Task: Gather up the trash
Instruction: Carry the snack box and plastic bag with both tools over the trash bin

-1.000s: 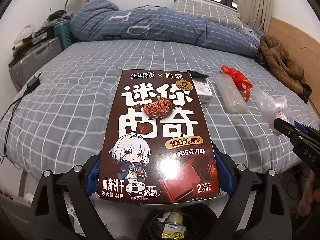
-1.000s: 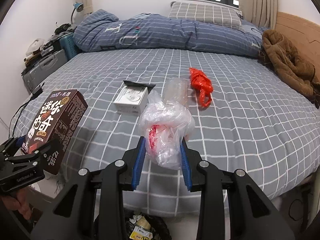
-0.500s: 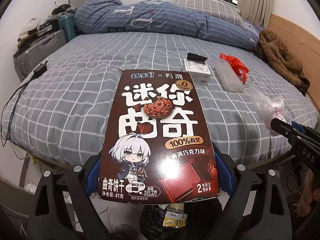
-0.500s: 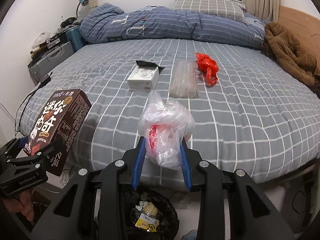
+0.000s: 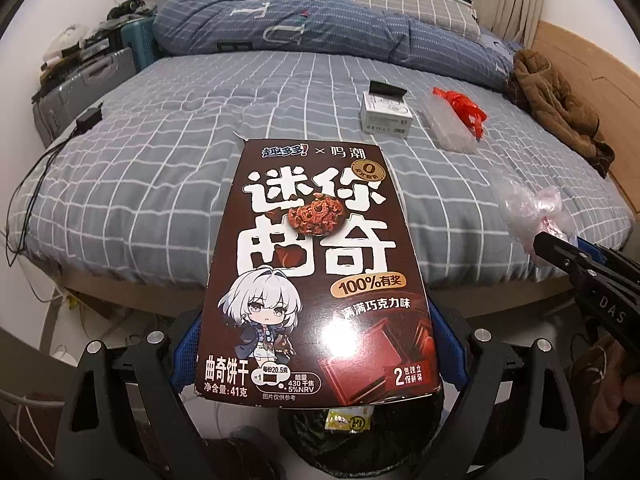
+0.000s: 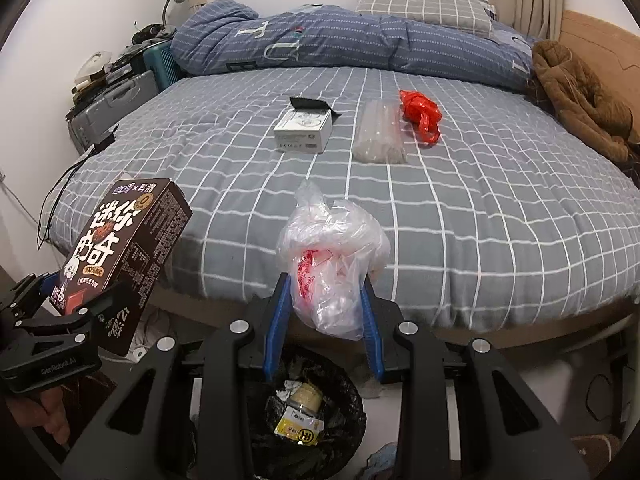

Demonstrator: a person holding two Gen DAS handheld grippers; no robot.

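**Inspector:** State of the left gripper [image 5: 316, 344]?

**Assistant:** Spread about as wide as the brown cookie box [image 5: 316, 276] and clamped on it, blue pads against its two long edges near the bottom. The box is clear of the bed [image 5: 160, 168], above the black-lined trash bin [image 5: 360, 436].

**Inspector:** And the right gripper [image 6: 325, 312]?

**Assistant:** Narrower, pinching a crumpled clear plastic bag [image 6: 334, 268] with red print; the bag bulges above the pads. The bin [image 6: 308, 420] sits directly below, already containing a jar and a yellow wrapper.

**Inspector:** Trash on the bed?

**Assistant:** Three items, well beyond both grippers: a white box [image 6: 304, 132] with its flap open, a clear plastic tray [image 6: 378, 132] just right of it, and a red plastic bag [image 6: 420, 114] touching the tray's far corner.
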